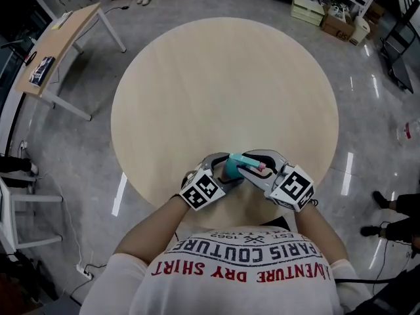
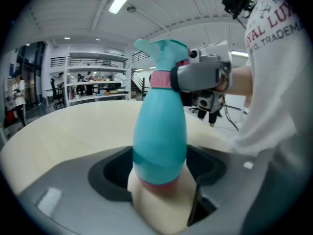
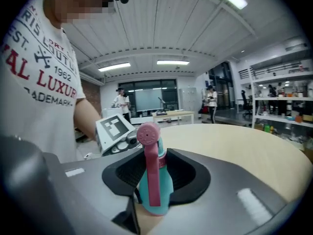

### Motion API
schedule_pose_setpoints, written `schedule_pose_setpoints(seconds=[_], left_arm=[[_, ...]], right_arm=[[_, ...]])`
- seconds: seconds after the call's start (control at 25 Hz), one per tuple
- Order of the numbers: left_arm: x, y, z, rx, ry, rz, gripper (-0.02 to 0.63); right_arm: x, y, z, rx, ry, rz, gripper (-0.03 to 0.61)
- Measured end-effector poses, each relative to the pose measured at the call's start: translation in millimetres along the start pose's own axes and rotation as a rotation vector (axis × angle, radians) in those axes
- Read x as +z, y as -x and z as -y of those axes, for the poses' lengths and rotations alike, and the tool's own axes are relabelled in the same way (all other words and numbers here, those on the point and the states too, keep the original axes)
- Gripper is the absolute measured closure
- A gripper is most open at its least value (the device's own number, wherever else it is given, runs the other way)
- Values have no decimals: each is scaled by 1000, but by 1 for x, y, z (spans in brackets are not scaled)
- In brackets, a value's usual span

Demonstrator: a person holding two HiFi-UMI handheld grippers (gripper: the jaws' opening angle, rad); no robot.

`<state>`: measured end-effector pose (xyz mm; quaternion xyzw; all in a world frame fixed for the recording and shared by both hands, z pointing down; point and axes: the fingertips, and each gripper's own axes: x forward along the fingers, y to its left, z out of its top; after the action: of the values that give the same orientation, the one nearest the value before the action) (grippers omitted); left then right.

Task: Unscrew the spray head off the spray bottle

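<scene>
A teal spray bottle (image 1: 234, 165) with a pink collar and trigger stands upright at the near edge of the round wooden table (image 1: 223, 90). My left gripper (image 1: 222, 170) is shut on the bottle's lower body. In the left gripper view the bottle (image 2: 160, 131) rises between the jaws, base low between the pads. My right gripper (image 1: 254, 170) comes in from the right and is shut on the spray head; its grey jaw (image 2: 198, 77) clasps the neck at the pink collar (image 2: 159, 80). In the right gripper view the pink nozzle and trigger (image 3: 152, 170) face the camera between the pads.
A small wooden desk (image 1: 59, 41) stands on the grey floor at upper left. Crates and shelves (image 1: 321, 12) line the far right. A white frame (image 1: 20, 215) is at the left edge, and someone's shoes (image 1: 380, 199) at the right.
</scene>
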<state>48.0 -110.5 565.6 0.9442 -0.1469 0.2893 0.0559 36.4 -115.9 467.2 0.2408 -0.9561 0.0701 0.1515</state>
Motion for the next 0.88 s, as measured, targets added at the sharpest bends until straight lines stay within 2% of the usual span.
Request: schedule_pose_setpoints(seconds=[0.16,0.24,0.28,0.4,0.48,0.56,0.68,0.8,0.88], left_arm=[[-9,13,19,-218,-155,-35,275],[-12,15,25,-285,-201,-59,275],[-12,15,26,-293,-205,-66,275],[-9,14,23,-252,-134,-40,275],[-10,14,20,-191,-43,-5,275],[-11,13,15,-104,28,27,275],[-9,10,9,39,93,40,275],[-7,9,4,172,173,38,275],[-5,7,3,245,232,48,275]], right_arm=[[0,0,-28,269,123,-38,446],[-2,1,-36,346,147,-62,445],[-2,1,-36,355,147,-68,445],[3,1,-30,280,101,-30,439],[9,8,-24,182,39,31,360],[7,19,-13,69,9,59,342],[-1,36,-5,-81,-18,72,342],[-1,37,-9,-159,-79,98,342],[-5,28,-12,-181,-79,83,342]])
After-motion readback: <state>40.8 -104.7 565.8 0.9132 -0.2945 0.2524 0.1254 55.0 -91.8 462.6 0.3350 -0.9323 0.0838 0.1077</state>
